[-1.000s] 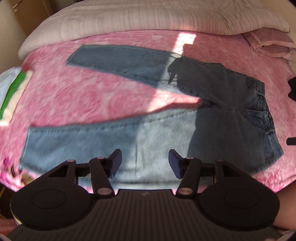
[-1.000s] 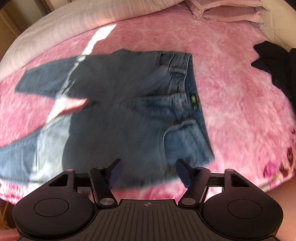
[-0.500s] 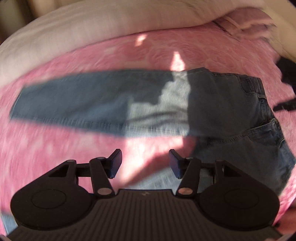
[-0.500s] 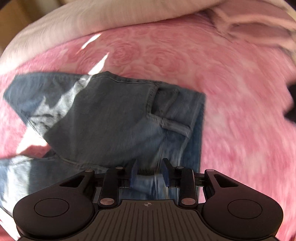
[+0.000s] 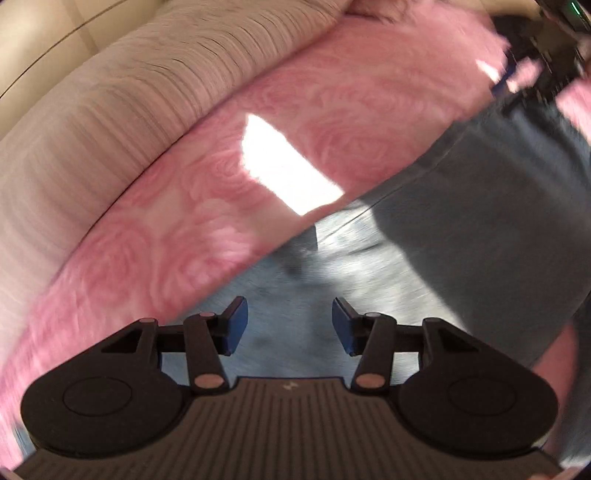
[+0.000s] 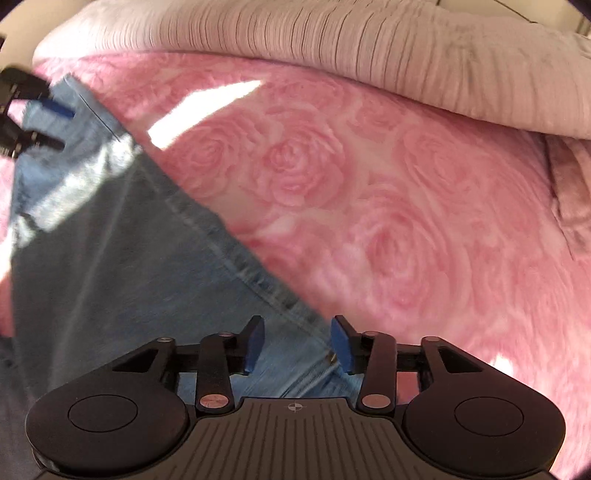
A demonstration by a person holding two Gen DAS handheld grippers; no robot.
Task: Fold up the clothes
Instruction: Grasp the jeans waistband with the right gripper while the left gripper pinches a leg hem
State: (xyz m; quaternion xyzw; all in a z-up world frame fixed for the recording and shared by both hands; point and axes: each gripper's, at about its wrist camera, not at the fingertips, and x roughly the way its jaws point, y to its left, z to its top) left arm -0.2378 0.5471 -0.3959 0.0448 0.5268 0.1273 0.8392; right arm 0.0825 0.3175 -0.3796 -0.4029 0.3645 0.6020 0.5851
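Blue jeans point(image 5: 480, 229) lie flat on a pink rose-patterned blanket point(image 5: 184, 221). My left gripper point(image 5: 288, 314) hovers close over one sunlit leg, jaws apart and closing, with denim beneath them and nothing pressed between the pads. My right gripper point(image 6: 297, 328) hangs over the seamed edge of the jeans point(image 6: 110, 240), jaws apart and opening, the seam running under the gap. Each wrist view catches the other gripper at the far end of the denim: the right gripper point(image 5: 532, 74), blurred, and the left gripper point(image 6: 48, 123).
A white ribbed quilt point(image 6: 369, 55) is bunched along the far side of the blanket point(image 6: 406, 221). Folded pale pink fabric point(image 6: 569, 192) lies at the right edge. A beige padded surface point(image 5: 55, 29) rises behind the quilt. Bright sun patches cross the blanket.
Both grippers have swept across the bed and dropped close to the far jeans leg, rolling as they went. The right jaws narrowed, then widened again. The left jaws have narrowed slightly.
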